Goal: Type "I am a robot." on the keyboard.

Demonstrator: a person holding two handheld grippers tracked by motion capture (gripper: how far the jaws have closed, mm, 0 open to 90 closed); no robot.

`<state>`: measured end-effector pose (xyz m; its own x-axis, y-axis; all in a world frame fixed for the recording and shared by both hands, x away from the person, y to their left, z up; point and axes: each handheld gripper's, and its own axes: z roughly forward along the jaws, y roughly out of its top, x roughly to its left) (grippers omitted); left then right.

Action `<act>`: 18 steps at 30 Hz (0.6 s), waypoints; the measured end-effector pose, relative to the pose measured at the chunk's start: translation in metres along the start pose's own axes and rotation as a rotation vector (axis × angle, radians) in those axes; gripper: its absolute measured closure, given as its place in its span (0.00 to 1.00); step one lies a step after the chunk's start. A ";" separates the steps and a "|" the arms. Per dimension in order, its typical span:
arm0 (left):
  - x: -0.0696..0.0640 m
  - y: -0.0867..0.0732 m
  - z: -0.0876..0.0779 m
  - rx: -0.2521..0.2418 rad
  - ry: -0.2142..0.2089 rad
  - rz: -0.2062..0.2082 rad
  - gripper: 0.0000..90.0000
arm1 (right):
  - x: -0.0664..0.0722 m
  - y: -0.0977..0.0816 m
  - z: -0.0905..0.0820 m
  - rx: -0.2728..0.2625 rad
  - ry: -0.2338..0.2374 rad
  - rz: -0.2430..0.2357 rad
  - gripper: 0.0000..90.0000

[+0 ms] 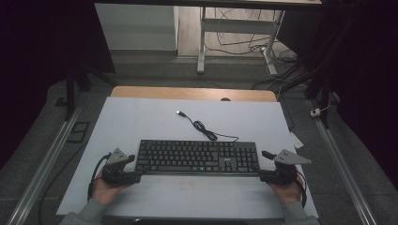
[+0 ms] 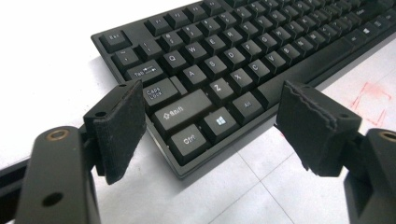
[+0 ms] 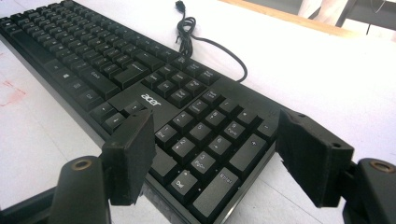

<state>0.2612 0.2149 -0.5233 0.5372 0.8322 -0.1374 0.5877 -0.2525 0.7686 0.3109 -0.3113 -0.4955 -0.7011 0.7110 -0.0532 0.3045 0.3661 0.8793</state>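
A black keyboard [image 1: 197, 156] lies flat on the white mat, its cable [image 1: 202, 125] curling away to a loose USB plug [image 1: 179, 112]. My left gripper [image 1: 137, 176] is open at the keyboard's near left corner [image 2: 187, 140]; in the left gripper view its jaws straddle that corner around the Ctrl and Shift keys without touching. My right gripper [image 1: 261, 175] is open at the near right corner [image 3: 205, 186], where its jaws stand either side of the number pad. A hand holds each gripper from below.
The white mat [image 1: 141, 117] covers a wooden table [image 1: 192, 93]. Faint red marks [image 1: 190, 183] sit on the mat in front of the keyboard. Beyond the table are desk legs [image 1: 202, 42] and floor cables [image 1: 277, 56]; metal rails [image 1: 47, 154] run along both sides.
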 end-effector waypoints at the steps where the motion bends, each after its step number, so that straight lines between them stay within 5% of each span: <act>1: -0.001 -0.001 0.000 0.000 0.001 0.001 0.27 | 0.000 0.000 0.000 -0.001 -0.001 0.000 0.32; 18: -0.004 -0.001 0.004 0.006 0.011 0.027 0.29 | 0.004 0.003 0.001 -0.007 0.016 0.002 0.34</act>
<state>0.2607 0.2101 -0.5261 0.5467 0.8301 -0.1100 0.5765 -0.2778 0.7684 0.3090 -0.3067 -0.4935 -0.7109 0.7020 -0.0435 0.3018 0.3603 0.8827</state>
